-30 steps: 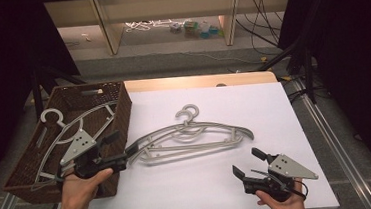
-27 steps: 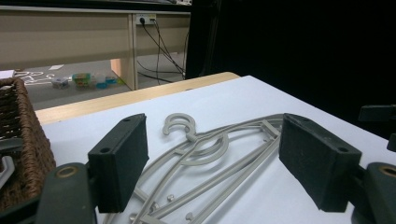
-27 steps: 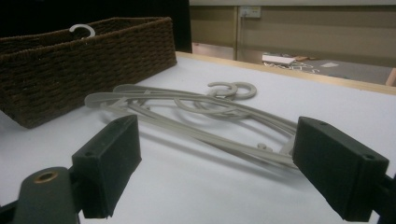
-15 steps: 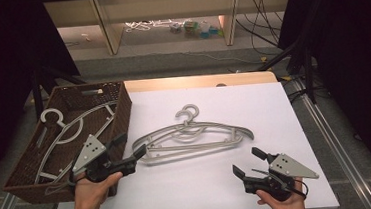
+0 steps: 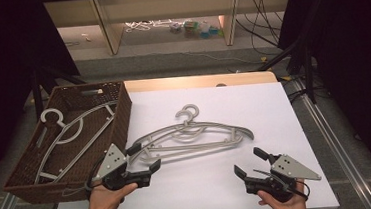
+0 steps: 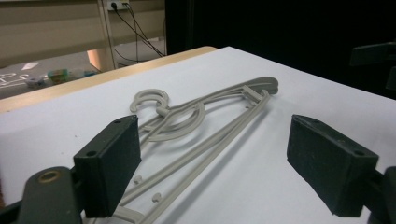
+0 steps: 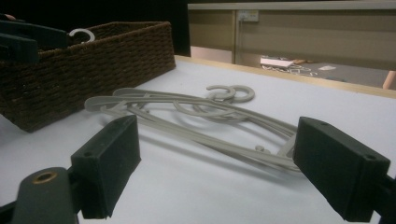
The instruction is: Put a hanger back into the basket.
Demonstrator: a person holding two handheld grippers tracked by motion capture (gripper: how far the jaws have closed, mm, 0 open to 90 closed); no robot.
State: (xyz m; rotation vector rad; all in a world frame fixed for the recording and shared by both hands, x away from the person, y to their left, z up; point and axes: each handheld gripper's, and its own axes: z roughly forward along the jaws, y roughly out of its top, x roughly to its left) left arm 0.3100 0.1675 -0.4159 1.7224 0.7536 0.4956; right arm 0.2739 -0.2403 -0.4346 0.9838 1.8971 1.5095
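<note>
Resting between the just-widened, empty jaws of the left gripper (image 5: 145, 158), pale grey plastic hangers (image 6: 205, 121) overlap indistinctly; the right gripper (image 5: 252, 163) gapes.

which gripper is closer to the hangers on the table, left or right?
Left. The left gripper sits open right at the near end of the hangers, one jaw over the end. The right gripper is open too, lower on the white table, clear of them.

Both grippers, left gripper (image 5: 145, 159) and right gripper (image 5: 248, 163), have black bodies with blocky black jaws, each topped by a grey three-cornered plate dotted with small holes.
</note>
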